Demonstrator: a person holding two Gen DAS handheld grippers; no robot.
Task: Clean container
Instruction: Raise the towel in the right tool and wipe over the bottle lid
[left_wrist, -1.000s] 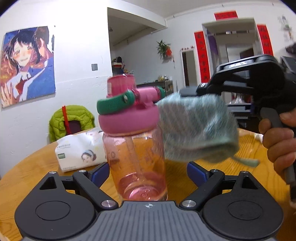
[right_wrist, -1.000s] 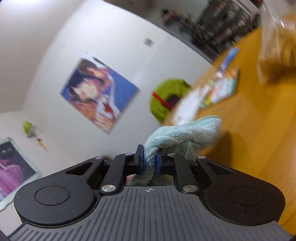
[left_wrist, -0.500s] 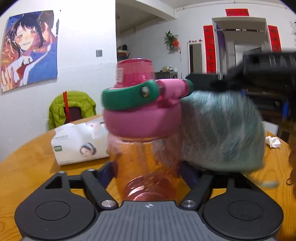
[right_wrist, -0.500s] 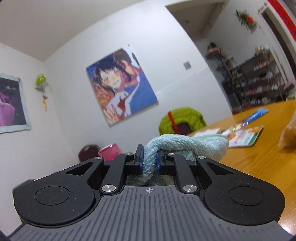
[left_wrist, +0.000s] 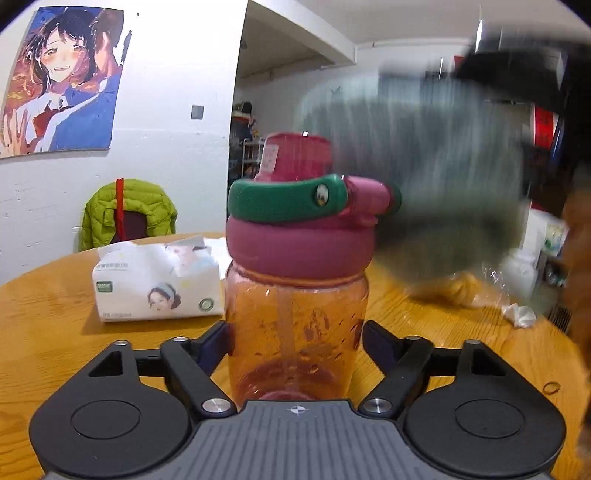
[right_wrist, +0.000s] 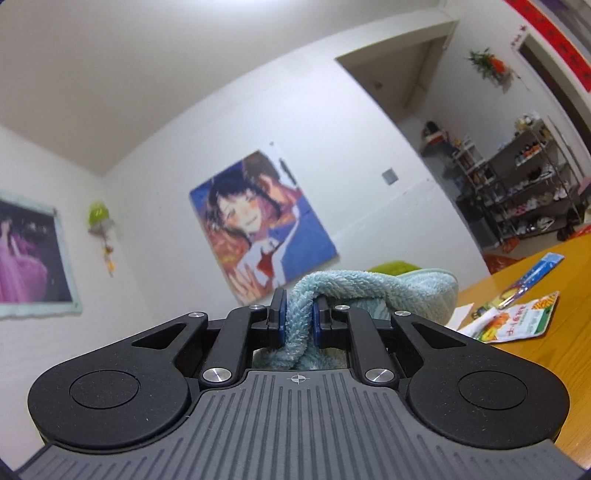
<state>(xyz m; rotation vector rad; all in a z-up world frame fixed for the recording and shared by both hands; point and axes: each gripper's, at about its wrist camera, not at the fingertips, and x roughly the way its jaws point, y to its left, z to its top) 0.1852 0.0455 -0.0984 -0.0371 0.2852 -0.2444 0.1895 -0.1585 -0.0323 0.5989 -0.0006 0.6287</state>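
- The cloth (left_wrist: 436, 184) beside the bottle's lid is a grey-green smear in the left wrist view, and whether it touches the lid cannot be told; the right gripper (left_wrist: 517, 66) above it is a dark blur, and a hand (left_wrist: 580, 288) is cut off at the right edge
- The bottle's foot is hidden behind the left gripper's body
- The bottle (left_wrist: 297, 321) stands upright on the table (left_wrist: 48, 314) between the jaws of the left gripper (left_wrist: 297, 339); the jaws have just been opening, and the blue pads sit just beside the clear walls, with contact too close to call
- The right gripper's (right_wrist: 298, 319) jaws are clamped on a fold of the cloth (right_wrist: 369, 291)
- Against the frame a second ago, the cloth has risen from beside the bottle's body to the level of the pink lid (left_wrist: 299, 251) and green handle (left_wrist: 284, 201)
- Behind the bottle lies a tissue pack (left_wrist: 155, 284) towards the table's far edge; a clear bag (left_wrist: 469, 291), a crumpled tissue (left_wrist: 519, 315) and a rubber band (left_wrist: 551, 387) lie to the right
- Snack packets (right_wrist: 517, 317) lie on the table in the right wrist view
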